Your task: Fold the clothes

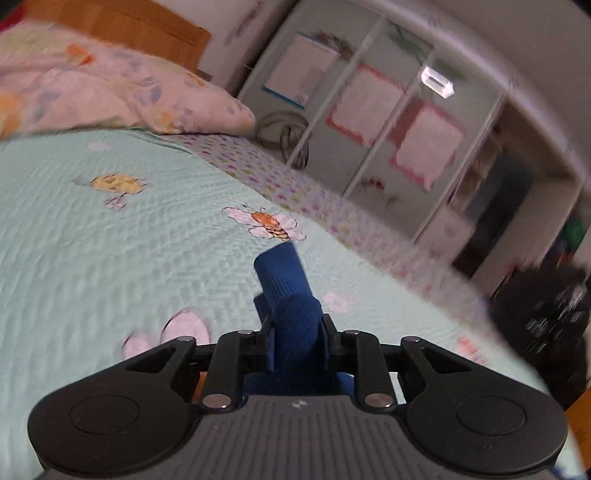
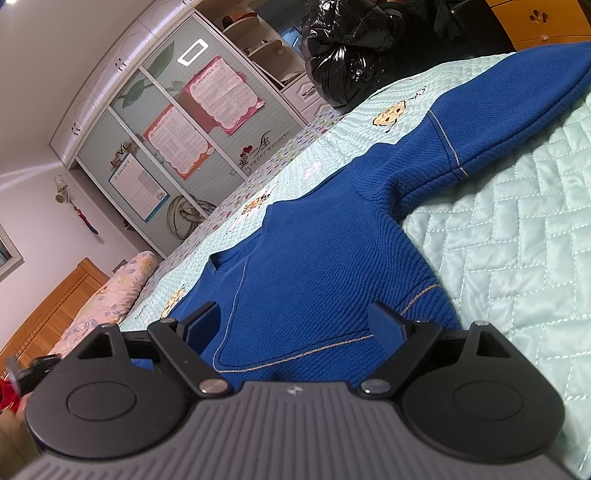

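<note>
A blue knit sweater (image 2: pixel 325 258) lies flat on the mint quilted bedspread (image 2: pixel 517 229), one sleeve (image 2: pixel 517 96) stretched toward the far right. My right gripper (image 2: pixel 295 325) hovers open just over the sweater's hem, its fingers (image 2: pixel 386 321) wide apart and holding nothing. In the left wrist view my left gripper (image 1: pixel 295 321) is shut on a blue ribbed sleeve cuff (image 1: pixel 282 269), which sticks up past the fingertips above the bedspread (image 1: pixel 110 240). The rest of the sweater is hidden from that view.
A floral pillow (image 1: pixel 110 92) and wooden headboard (image 1: pixel 122 26) stand at the bed's head. A wardrobe with posters (image 2: pixel 192 122) runs along the far side of the bed. A black shiny bag (image 2: pixel 347 48) sits beyond the bed's edge, beside a wooden cabinet (image 2: pixel 535 26).
</note>
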Motion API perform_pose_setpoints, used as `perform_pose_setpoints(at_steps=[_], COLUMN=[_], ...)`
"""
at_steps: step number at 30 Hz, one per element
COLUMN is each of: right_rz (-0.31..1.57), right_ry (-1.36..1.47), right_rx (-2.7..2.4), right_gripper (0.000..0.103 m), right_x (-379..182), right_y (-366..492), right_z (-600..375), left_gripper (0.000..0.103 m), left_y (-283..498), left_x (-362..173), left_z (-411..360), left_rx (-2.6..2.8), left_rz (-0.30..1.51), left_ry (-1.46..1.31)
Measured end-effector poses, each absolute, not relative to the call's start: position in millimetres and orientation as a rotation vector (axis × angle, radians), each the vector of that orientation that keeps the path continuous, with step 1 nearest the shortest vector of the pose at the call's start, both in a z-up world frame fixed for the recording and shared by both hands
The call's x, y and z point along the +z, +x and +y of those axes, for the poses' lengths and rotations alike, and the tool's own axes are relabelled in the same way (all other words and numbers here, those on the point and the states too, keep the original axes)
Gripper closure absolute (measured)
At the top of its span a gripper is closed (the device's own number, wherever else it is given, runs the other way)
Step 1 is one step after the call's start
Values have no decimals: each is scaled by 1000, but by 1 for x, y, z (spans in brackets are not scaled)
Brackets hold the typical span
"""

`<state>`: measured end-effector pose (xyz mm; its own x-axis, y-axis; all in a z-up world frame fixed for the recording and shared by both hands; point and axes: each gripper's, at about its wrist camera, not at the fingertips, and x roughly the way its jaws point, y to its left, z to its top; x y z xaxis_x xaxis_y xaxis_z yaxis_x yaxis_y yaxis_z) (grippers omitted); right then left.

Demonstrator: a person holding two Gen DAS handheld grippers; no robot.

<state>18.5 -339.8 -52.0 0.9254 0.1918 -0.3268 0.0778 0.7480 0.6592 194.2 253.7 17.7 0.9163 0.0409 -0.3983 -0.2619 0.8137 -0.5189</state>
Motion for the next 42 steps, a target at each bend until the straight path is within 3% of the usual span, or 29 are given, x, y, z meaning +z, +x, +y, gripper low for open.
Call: perform_pose_setpoints(at_steps=[3,6,10,20,27,28,30,31,37,42], right_rz=[394,395,396,393,392,392,392,393,394,394], right_ry=[725,724,722,727,729,729,728,728,726,726], right_rx=[63,62,62,65,67,67,67,67,66,66], right_gripper=[15,15,15,15,15,15,15,15,15,14], right_x=[-51,-51,-50,-49,-50,-50,-50,-50,-49,-48], right_y=[18,19,19,19,18,18,18,17,16,16], right_z=[-341,-341,-340,-340,-341,-341,-340,-340,-340,-340], left_gripper=[56,56,33,30,22,25,60,91,91,91], left_y=[156,126,103,90,111,117,127,132,155,154], left_x=[-16,-43,-30,-41,-51,-50,-45,-43,-8,-30], left_z=[271,289,283,256,262,264,267,273,300,306], left_rx=[289,434,481,509,526,517,489,481,400,434], left_rz=[456,530,475,428,400,402,423,428,328,421], left_ry=[-737,-885,-879,-1098,-1024,-1013,-981,-969,-779,-791])
